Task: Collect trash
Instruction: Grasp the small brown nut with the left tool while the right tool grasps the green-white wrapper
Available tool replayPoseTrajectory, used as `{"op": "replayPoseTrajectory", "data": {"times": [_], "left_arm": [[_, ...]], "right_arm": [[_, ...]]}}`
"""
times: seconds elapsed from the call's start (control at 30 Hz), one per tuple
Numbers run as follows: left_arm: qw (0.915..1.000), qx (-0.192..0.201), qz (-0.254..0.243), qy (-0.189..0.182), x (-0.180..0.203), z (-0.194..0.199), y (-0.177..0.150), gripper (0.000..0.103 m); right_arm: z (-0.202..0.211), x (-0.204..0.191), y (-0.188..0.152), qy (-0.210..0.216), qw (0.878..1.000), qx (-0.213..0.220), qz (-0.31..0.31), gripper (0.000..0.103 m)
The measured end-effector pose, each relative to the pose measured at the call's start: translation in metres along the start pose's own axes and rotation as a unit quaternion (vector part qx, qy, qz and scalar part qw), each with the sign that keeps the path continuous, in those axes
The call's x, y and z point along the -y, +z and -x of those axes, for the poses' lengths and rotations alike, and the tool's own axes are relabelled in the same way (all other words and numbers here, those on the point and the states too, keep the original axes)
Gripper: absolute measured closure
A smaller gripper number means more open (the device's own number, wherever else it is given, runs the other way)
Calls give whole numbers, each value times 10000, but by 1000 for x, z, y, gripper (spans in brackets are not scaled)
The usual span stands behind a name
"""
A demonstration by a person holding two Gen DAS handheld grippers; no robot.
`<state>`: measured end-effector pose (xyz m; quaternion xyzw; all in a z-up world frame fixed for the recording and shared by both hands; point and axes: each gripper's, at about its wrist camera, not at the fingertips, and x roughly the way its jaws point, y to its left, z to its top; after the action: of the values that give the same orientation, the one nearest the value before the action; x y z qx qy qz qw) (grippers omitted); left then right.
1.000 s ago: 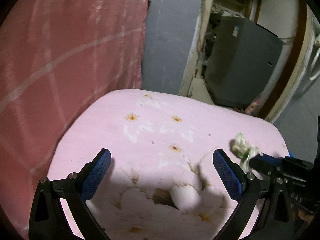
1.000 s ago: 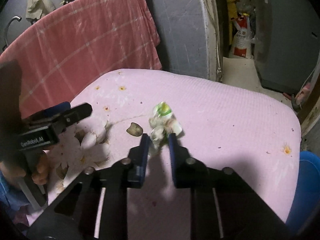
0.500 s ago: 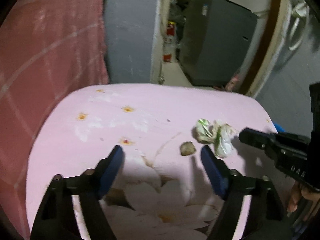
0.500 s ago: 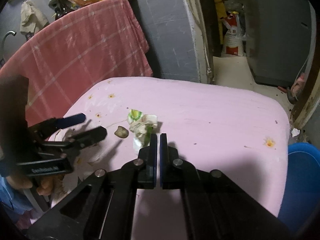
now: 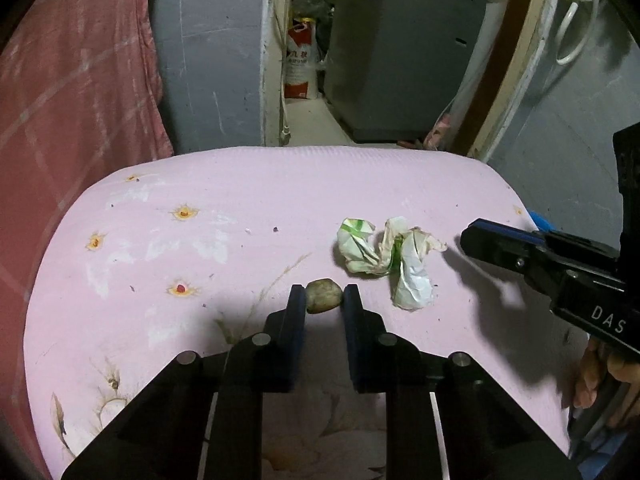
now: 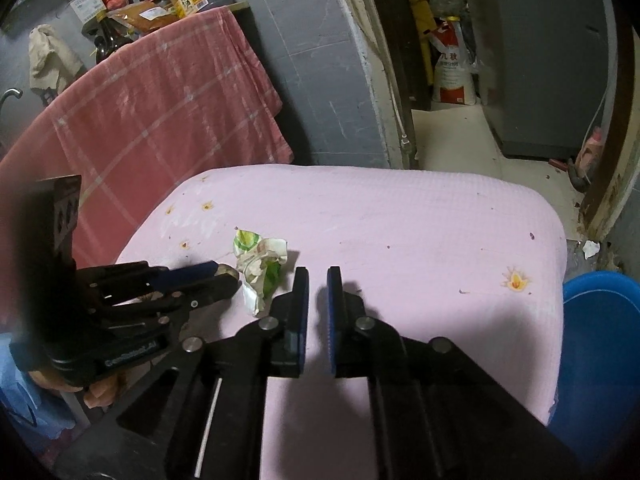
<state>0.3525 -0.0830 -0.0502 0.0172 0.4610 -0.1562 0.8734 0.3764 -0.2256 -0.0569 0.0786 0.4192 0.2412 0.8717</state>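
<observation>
left gripper [image 5: 324,298]: fingers closing from wide onto small brown stone-like lump [image 5: 324,301] on pink floral bench [image 5: 280,200] | right gripper [image 6: 318,280]: empty, opening slightly, has released crumpled white-green wrapper [image 5: 384,254] | lump pickup likely next

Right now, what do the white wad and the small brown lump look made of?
Wad: thin paper or a printed wrapper, matte, sharply creased, with green print; which of the two is unclear. Lump: rounded, dull tan, smooth; perhaps a pebble, nut or seed, I can't tell. Left gripper is closing around it.
</observation>
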Motion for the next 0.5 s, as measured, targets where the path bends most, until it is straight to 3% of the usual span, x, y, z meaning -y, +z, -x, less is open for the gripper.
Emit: {"op": "replayPoseTrajectory", "data": {"times": [0.23, 0.5], "left_arm": [[9997, 93, 217, 63, -10, 6, -2, 87], [9967, 244, 663, 392, -34, 18, -8, 87]], "right_arm": [[-4, -5, 1, 20, 9999, -86, 107, 73], [-17, -24, -2, 141, 9984, -337, 440, 55]]}}
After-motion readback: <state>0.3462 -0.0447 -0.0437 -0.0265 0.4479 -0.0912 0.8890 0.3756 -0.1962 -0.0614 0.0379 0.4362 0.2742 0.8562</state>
